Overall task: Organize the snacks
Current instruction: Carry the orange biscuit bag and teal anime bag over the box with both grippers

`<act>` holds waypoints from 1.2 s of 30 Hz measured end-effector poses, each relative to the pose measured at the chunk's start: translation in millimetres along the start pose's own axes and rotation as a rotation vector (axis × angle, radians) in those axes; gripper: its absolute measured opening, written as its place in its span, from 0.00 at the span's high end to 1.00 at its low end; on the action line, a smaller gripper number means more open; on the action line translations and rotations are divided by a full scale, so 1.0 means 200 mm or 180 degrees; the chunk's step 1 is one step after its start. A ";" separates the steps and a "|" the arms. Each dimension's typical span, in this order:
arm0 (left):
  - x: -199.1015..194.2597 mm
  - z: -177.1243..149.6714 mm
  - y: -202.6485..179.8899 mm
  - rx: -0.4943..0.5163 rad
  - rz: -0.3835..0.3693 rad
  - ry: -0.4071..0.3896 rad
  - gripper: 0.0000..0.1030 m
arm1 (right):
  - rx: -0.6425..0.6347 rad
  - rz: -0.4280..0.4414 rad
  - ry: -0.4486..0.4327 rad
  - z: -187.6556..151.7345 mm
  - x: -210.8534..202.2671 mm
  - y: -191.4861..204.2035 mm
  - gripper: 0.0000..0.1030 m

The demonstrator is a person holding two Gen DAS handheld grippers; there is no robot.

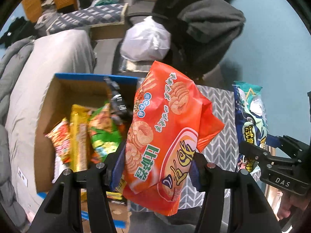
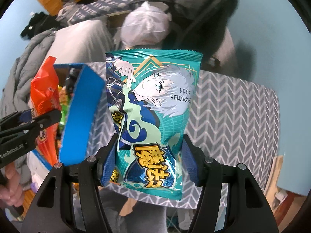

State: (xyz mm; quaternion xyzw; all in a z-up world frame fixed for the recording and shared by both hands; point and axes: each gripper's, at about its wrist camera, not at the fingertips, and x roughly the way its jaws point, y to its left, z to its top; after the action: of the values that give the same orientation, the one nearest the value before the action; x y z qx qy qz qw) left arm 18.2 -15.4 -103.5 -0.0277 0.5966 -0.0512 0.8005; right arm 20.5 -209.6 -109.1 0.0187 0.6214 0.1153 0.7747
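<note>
Orange snack bag (image 1: 165,136) is clamped by left gripper (image 1: 155,167); teal snack bag (image 2: 153,120) is clamped by right gripper (image 2: 149,163), right of the cardboard box (image 1: 64,89).

An orange snack bag (image 1: 165,136) printed with ring-shaped crackers hangs crumpled and tilted, pinched at its lower part, beside an open cardboard box (image 1: 58,101) with blue edges. Inside the box stand more packets: a red-patterned one (image 1: 60,137), a yellow one (image 1: 77,136) and a green one (image 1: 103,130), leaning together. A teal snack bag (image 2: 153,116) showing a silver-haired cartoon figure is held upright above the grey chevron-patterned surface.
</note>
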 end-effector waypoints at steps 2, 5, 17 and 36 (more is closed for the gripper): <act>-0.02 -0.01 0.08 -0.0079 0.0036 -0.0017 0.44 | -0.0080 0.0031 -0.0001 0.02 0.01 0.06 0.41; -0.06 -0.03 0.21 -0.0197 0.0094 -0.0052 0.44 | -0.0198 0.0081 0.0003 0.06 0.03 0.18 0.41; -0.09 -0.13 0.65 -0.0654 0.0295 -0.0023 0.44 | -0.0678 0.0280 0.0071 0.19 0.15 0.65 0.41; 0.03 -0.19 0.93 -0.0937 0.0350 0.0213 0.43 | -0.0920 0.0348 0.0285 0.23 0.33 1.13 0.40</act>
State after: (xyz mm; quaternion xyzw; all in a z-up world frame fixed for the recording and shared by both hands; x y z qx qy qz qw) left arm -8.5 170.3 -139.2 -0.1103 0.6245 0.0798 0.7691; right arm 43.9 29.6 -123.3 -0.0643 0.6302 0.2463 0.7335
